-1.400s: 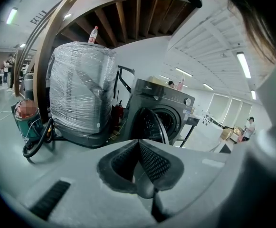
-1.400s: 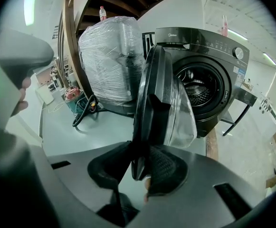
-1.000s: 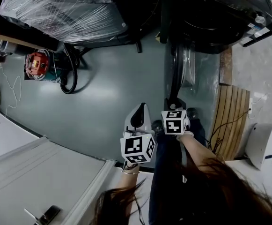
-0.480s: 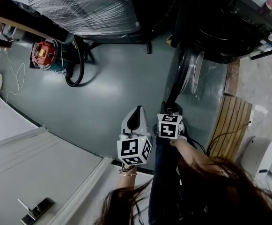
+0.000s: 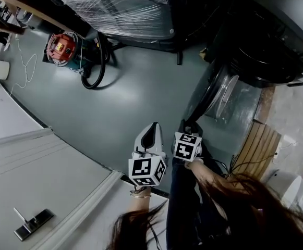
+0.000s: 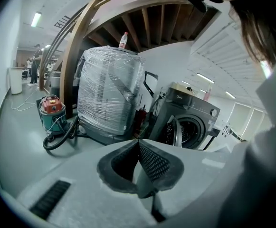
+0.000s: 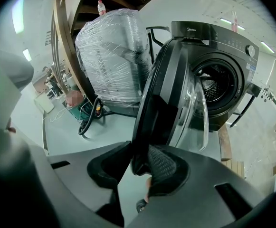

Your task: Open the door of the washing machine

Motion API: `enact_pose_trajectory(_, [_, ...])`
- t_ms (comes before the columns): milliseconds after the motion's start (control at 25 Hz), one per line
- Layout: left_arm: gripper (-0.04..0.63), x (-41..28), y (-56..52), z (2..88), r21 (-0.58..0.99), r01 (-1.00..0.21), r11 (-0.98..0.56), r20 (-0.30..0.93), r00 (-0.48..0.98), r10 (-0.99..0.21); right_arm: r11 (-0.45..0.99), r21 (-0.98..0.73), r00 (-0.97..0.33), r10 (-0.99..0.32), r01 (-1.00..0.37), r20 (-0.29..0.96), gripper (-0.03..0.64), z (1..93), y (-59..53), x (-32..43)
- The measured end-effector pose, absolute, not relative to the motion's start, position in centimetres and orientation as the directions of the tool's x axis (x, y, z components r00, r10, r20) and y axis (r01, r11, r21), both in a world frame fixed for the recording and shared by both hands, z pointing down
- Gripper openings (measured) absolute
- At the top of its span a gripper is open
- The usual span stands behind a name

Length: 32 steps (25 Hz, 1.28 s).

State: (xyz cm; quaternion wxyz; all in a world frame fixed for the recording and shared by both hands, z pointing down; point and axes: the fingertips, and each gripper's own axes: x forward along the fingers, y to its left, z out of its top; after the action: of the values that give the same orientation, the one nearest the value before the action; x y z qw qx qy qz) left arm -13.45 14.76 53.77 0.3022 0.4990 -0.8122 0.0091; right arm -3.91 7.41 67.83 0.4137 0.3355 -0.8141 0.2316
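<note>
Since the round, glass-bowled dark door (image 7: pixel 168 94) now stands further out from the dark grey front-loading washing machine (image 7: pixel 209 37) than a second ago, with the drum mouth uncovered, the opening looks largely done; perhaps a little more swing remains. The right tongs (image 7: pixel 142 164) clamp the door's rim at the edge farthest from the machine, with the glass bowl facing back toward the drum. The left tongs (image 6: pixel 138 151), pressed together on nothing, sit just beside them on the door's outer side, well apart from the machine.
</note>
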Motion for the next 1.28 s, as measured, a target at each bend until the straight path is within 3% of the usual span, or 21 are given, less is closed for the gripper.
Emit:
enact_pose_trajectory(400, [0.012,-17.4,15.7,53.3,0.280,-0.803,0.527,0.502,-0.345,-0.793,0.637,-0.101,-0.413,-0.364,-0.764,0.835,0.101,67.9,7.8,-6.9])
enact_pose_trajectory(1280, [0.012,-24.9,15.0,53.7,0.339,-0.906,0.252,0.466,-0.071,-0.882,0.470,-0.050,-0.306,-0.487,-0.881,0.818,0.092,68.4,8.0,-12.4])
